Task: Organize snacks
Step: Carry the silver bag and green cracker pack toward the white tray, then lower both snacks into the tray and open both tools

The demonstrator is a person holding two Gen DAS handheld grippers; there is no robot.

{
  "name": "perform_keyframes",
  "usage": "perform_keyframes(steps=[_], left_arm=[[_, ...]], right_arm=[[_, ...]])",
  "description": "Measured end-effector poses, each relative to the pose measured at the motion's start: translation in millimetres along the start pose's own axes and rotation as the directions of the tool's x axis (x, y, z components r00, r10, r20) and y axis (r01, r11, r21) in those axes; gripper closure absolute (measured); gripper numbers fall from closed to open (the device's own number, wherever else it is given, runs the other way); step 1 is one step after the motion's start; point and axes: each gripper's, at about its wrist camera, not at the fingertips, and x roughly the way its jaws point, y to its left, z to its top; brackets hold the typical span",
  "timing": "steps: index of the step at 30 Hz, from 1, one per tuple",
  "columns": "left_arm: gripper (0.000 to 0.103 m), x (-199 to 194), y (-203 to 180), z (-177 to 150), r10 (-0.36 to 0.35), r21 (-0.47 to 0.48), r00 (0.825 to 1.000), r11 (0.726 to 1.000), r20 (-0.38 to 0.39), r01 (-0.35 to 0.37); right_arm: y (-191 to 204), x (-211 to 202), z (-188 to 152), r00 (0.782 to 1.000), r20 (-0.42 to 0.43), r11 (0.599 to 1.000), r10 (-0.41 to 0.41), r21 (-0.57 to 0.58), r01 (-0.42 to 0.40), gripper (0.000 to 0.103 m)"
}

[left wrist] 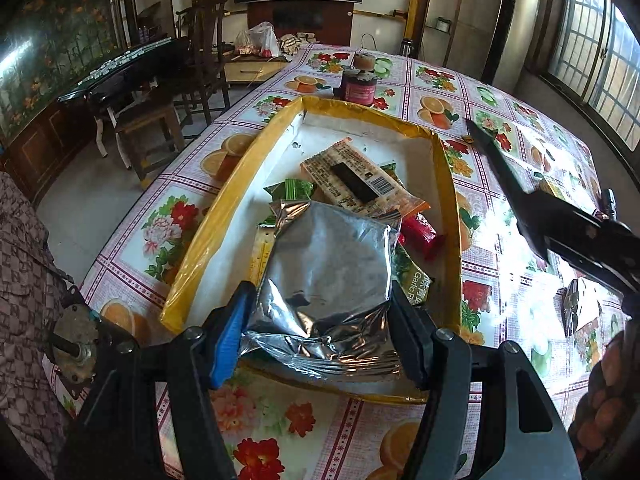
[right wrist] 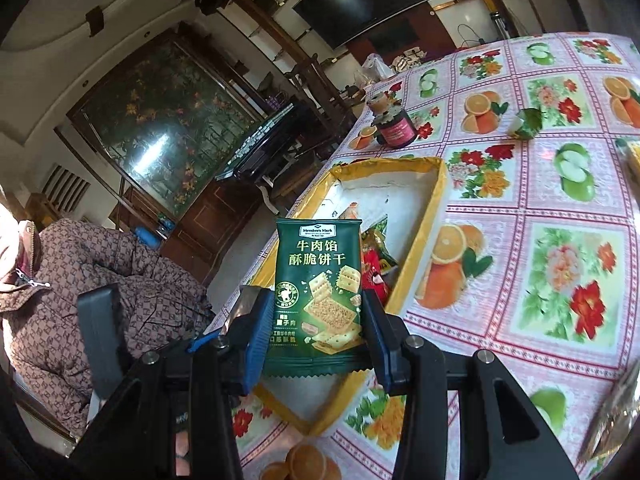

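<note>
The left hand-held gripper (left wrist: 320,320) is clamped on a silver foil packet (left wrist: 328,264), held low over the near end of the yellow-rimmed tray (left wrist: 208,236) on the counter (left wrist: 500,92). The right hand-held gripper (right wrist: 316,328) grips a green biscuit packet (right wrist: 318,284) upright above the same tray. Other snacks (left wrist: 356,180) already crowd the middle. Recommended: lower each packet flat onto bare tray floor before releasing, and place one at a time, as the grippers appear close together. One small green packet (right wrist: 526,122) lies loose on the counter.
</note>
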Motion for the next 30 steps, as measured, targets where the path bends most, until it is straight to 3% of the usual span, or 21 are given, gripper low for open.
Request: perform_keyframes(steps=[16,30], left_arm=[[0.037,24,0,18,0.022,-0.006,1.0,1.0,-0.018,-0.022],[0.037,43,-1,26,0.035,-0.008,0.998,0.999,-0.049,-0.035]], right_arm=[[4,56,41,0.986,-0.021,0.982,-0.166,-0.099,0.163,0.06],[-5,85,41,0.969,-0.065,0.964,-0.239,-0.137,0.229,0.059]])
